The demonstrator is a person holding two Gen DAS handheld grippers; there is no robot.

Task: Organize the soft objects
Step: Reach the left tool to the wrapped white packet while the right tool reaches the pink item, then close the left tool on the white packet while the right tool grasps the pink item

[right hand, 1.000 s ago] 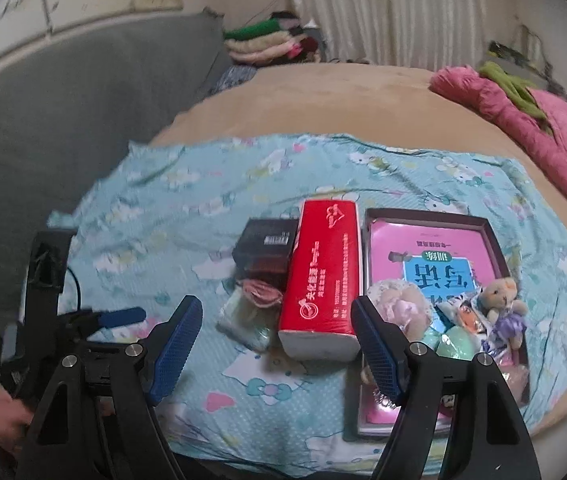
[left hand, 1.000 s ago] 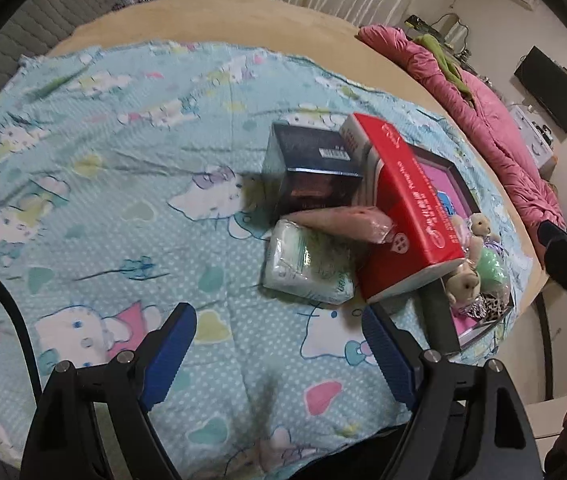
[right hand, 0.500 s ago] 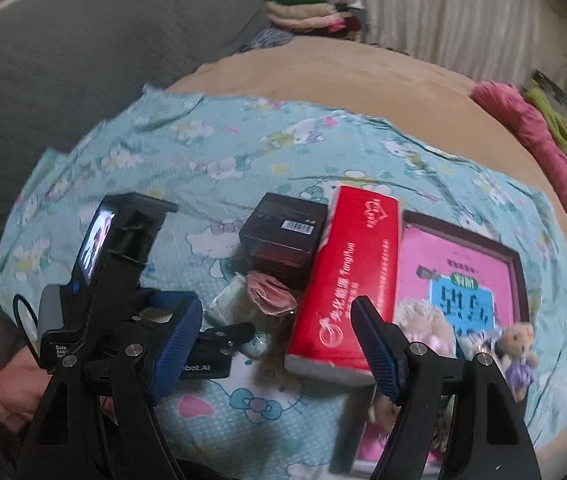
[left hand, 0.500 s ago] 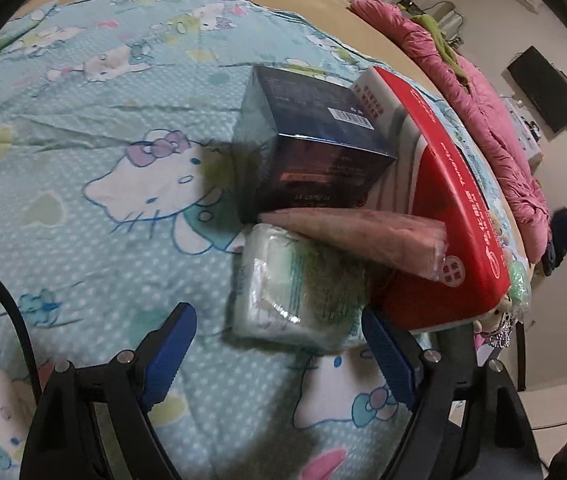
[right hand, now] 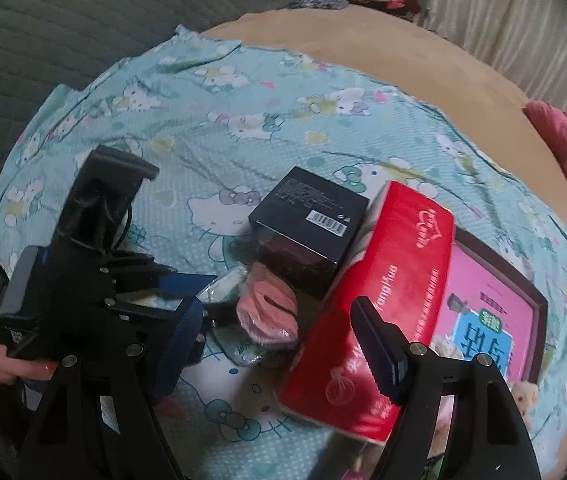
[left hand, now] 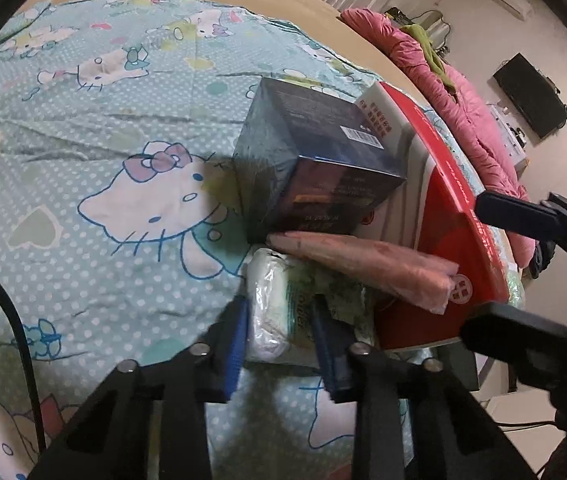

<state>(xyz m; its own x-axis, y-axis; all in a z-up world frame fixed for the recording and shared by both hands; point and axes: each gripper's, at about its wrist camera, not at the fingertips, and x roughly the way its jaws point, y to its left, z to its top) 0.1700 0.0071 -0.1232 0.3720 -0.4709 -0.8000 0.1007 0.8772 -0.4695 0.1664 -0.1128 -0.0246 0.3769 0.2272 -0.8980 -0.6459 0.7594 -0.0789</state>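
Landmark: long red soft tissue pack (left hand: 439,216) on the teal cat-print cloth (left hand: 83,168).
Task thing: white-and-green plastic-wrapped soft packet (left hand: 283,312), just beside the red pack's near end, under a pink soft packet (left hand: 367,260).
Left gripper (left hand: 279,332): jaws closing, narrow, the white-and-green packet between the blue pads, which touch its sides.
Right gripper (right hand: 279,344): jaws wide, holding nothing, above the red pack's near end.
Dark square box (left hand: 315,160): touching the red pack's side.

So it's a bed with a tan cover (right hand: 383,60), and a light-blue polka-dot cartoon-cat sheet (left hand: 83,152) is spread over it. Sitting right on the sheet: a dark glossy cardboard box (left hand: 315,160), a long red tissue pack (right hand: 383,300) touching its right side, a clear-wrapped pale green packet (left hand: 279,312) just near of the box, and a dark-framed pink tray (right hand: 499,300) further right.
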